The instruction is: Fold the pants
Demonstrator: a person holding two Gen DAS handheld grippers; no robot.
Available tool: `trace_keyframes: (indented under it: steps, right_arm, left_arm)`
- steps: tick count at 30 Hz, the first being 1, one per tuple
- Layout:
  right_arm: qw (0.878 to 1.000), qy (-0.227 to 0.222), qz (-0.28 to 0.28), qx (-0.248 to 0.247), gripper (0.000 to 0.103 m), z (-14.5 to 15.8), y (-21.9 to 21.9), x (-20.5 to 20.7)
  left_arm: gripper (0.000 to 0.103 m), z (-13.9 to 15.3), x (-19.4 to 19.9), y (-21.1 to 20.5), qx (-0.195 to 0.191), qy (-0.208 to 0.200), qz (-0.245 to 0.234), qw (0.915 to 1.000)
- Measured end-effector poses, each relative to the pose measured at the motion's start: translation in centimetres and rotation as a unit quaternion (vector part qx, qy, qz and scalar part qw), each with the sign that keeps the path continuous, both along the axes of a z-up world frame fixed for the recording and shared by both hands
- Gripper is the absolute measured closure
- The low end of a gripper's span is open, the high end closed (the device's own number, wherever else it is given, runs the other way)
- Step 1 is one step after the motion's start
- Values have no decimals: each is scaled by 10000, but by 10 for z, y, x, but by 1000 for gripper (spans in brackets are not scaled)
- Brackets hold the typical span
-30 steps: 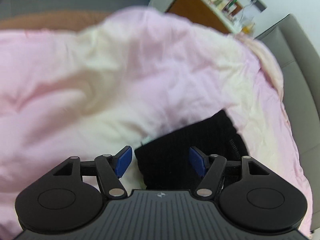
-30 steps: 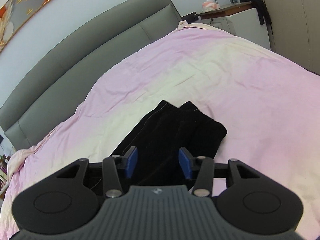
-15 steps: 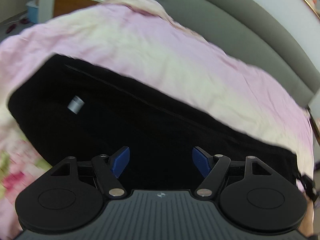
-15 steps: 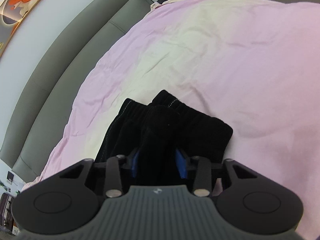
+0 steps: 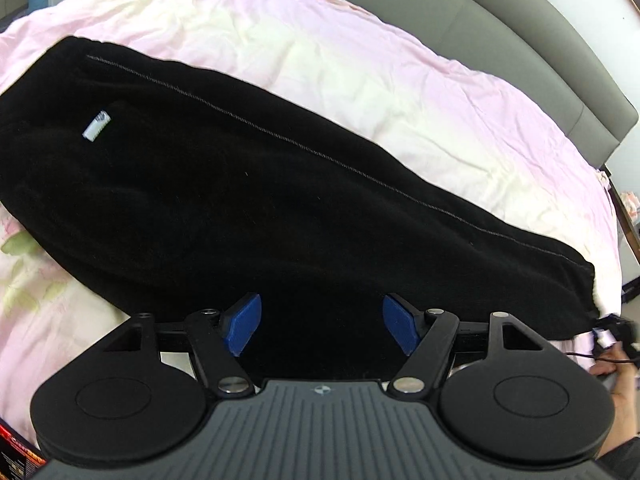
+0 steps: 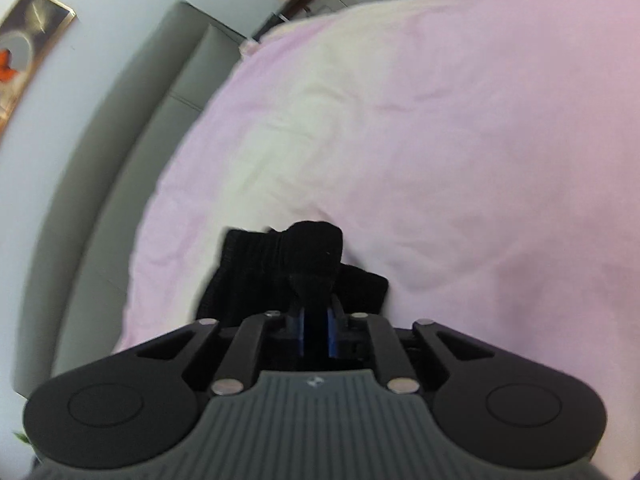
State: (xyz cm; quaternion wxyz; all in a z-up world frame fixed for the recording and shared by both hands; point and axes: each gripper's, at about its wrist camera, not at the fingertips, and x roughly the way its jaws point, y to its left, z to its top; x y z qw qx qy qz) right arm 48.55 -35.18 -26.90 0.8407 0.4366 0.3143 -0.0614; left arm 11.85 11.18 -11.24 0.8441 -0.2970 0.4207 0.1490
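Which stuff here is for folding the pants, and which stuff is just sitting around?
For the job: black pants; right tool, pinching a bunch of them; left tool, open over them.

Just there: pink bedspread; grey headboard; wall picture.

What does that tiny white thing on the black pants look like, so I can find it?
Start at the big bed with the pink blanket. The black pants lie stretched across it. Near their wide end sits a small white tag, the only bright spot on the dark cloth.
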Motion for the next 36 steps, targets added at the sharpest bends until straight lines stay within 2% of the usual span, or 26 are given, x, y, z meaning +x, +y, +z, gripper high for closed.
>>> trace_keyframes:
  steps: [1,2,3,4,5,7,11,15,20,23,28,33,34,35,36]
  right_arm:
    - [9999,7,31,146,99,-7,-3,-2]
    - [9993,-100,-56,355,96,-11,-7,-7]
    - [9985,-146,-146,505,89,-10,-11,-10]
    - [9982,-118,-248,525,71,-5,-12,-13]
    - [9982,-171,-315,476,66,1,-13,-17]
    - [9984,-344,-217,382,66,13,-12,-23]
    - [9998,-157,65,39,66,23,-3,-27]
    - [9994,-72,244,-232,66,26,6,-23]
    - [9982,83,396,-436,55,18,13,-18]
    - [9993,163,333,-105,53,5,10,-14]
    - [9945,190,276,995,52,-24,9,-11]
    - [9859,-182,176,1651,53,-41,11,-9]
    - [9838,-247,172,1770,62,-44,11,-8]
    - [9809,-302,197,1913,83,-46,10,-7]
    - [9780,-352,205,2048,85,-49,10,-6]
  left_arm:
    - [22,1,-1,0,9,-25,-53,10000]
    - [22,2,0,0,57,-55,-100,9999]
    - [22,3,0,0,120,-80,-129,9998]
    - [22,3,0,2,170,-92,-145,9997]
    - [22,4,-1,4,207,-92,-139,9996]
    - [22,3,-1,10,207,-72,-106,9997]
    - [22,5,2,15,218,-79,-90,9997]
    - [22,8,17,12,328,-108,-274,9990]
    - [22,9,33,8,651,-69,-444,9969]
    - [22,10,47,-1,582,-99,-562,9967]
    - [22,2,89,-39,516,-136,-1125,9922]
    - [22,-15,129,-81,385,-30,-1676,9851]
    - [22,-19,136,-88,396,19,-1744,9839]
    - [23,-24,143,-94,411,72,-1780,9831]
    - [23,-28,148,-98,448,126,-1773,9831]
